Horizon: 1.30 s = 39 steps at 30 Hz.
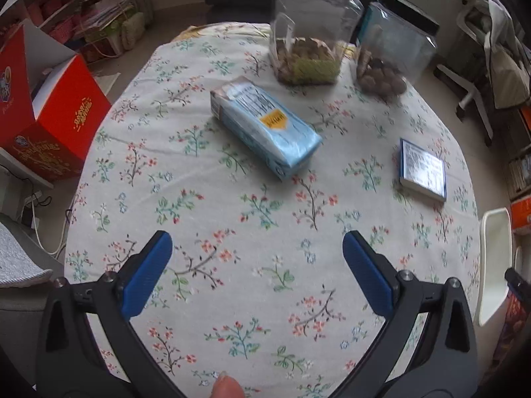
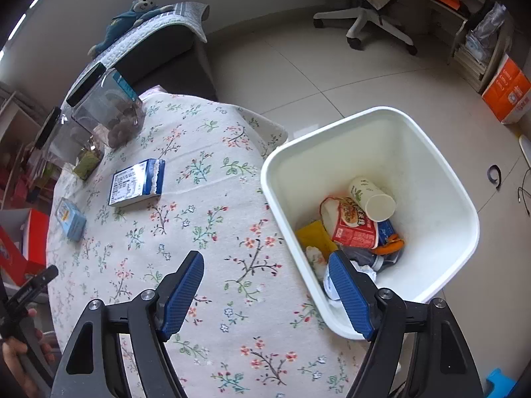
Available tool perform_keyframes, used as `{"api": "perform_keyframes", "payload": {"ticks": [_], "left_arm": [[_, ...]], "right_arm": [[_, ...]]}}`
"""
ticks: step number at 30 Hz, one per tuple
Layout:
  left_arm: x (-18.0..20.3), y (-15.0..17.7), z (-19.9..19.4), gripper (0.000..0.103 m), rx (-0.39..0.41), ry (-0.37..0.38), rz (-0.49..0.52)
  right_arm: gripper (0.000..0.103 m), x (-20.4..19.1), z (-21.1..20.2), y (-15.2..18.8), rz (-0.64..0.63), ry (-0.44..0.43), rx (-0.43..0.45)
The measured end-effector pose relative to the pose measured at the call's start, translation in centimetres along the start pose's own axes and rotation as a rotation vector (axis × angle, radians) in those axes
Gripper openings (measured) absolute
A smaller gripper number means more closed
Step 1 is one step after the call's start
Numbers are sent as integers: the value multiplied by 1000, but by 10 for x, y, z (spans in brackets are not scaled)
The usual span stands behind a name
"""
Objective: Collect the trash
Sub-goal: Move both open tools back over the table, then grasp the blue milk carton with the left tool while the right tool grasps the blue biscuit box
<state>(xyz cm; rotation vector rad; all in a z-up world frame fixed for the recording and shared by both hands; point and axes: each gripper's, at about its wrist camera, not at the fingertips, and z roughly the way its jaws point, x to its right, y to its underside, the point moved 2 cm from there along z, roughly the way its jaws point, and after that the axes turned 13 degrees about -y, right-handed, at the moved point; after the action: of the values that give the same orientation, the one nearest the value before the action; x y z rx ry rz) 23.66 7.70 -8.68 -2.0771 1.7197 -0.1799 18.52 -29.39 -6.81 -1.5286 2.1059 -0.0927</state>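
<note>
- Left claw (image 1: 257, 248): jaws wide, empty, aimed at the light-blue carton (image 1: 265, 126) lying flat mid-counter.
- Right claw (image 2: 265, 270): jaws wide, empty, straddling the counter (image 2: 199, 199) edge by the white bin (image 2: 441, 179) (likely a drop point).
- Flat blue box (image 2: 137, 182): stiff card, lying on the floral cloth.
- Bin contents: paper cup, crumpled wrappers.

left tool (image 1: 257, 242) spread wide, right tool (image 2: 265, 262) likewise

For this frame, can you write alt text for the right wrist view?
The open right gripper hangs over the edge of a floral-clothed table, beside a white plastic bin holding a paper cup, a red noodle cup and other wrappers. A small blue box and a light-blue carton remain on the cloth.
</note>
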Motion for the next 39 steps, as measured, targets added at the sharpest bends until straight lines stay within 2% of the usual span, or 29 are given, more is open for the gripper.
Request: {"api": "perform_keyframes", "payload": {"ticks": [6,10,13,18,21,26,31,36,39], "left_arm": [[8,-30,17,102,18,29,-170],[22,-46,44,102,27,-39,-213],[27,-58,63,102,17,-39,-246],[23,-63,92,100,-40,-77,-211],[16,-57,100,86,-67,-111,-135],[-8,-47,92,58,-44,-36,-16],[-38,-34,91,57,-54,38,36],[-57,-27,94,57,-76,62,43],[-62,-23,95,57,-80,72,60]], "right_arm": [[80,-16,28,-3,11,-6,-16],[80,-20,39,-2,3,-9,-34],[80,-20,40,-2,-24,18,-37],[80,-31,49,-9,-83,28,-36],[80,-50,65,-11,-173,20,-58],[81,-100,103,-16,-411,31,-105],[81,-131,135,-25,-585,66,-122],[81,-158,160,-36,-754,71,-153],[83,-172,171,-43,-834,46,-179]]}}
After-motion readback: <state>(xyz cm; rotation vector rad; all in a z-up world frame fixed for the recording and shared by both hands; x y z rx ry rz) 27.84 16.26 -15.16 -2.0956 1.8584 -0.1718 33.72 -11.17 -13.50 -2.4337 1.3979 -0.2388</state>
